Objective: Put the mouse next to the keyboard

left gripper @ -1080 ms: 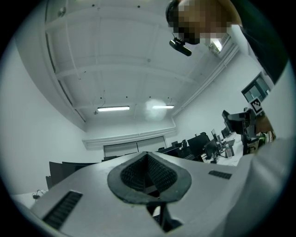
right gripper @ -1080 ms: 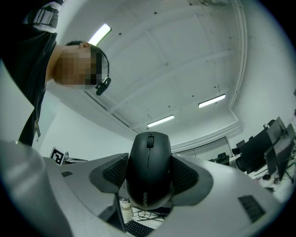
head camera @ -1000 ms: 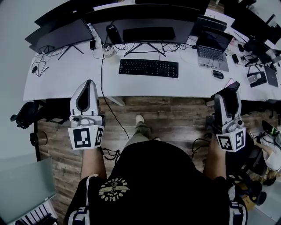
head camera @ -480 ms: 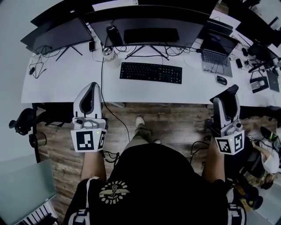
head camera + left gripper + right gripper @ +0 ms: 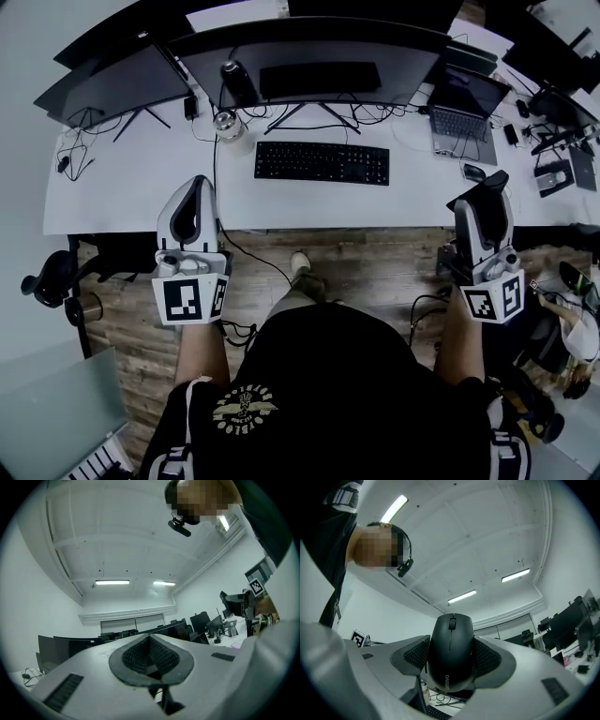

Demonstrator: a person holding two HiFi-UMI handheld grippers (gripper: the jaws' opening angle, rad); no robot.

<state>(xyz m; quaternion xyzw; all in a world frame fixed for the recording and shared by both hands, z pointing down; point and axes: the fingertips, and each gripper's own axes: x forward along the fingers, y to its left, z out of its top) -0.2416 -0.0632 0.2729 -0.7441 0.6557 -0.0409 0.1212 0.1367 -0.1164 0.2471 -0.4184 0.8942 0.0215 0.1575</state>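
White desk (image 5: 131, 192); right tongs (image 5: 451, 670) pinching mouse (image 5: 451, 639), left tongs (image 5: 150, 651) pressed together, seemingly empty.

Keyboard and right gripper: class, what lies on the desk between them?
Head view: mostly bare white desk between the keyboard and the right gripper, which clamps the mouse; a small dark oval thing sits beside its tip.

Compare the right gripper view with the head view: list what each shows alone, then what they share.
Right gripper view only: the jaws clamped on both sides of the black mouse, under ceiling light strips. Head view only: the laptop and the wooden floor. Both: the right gripper and the person holding it.
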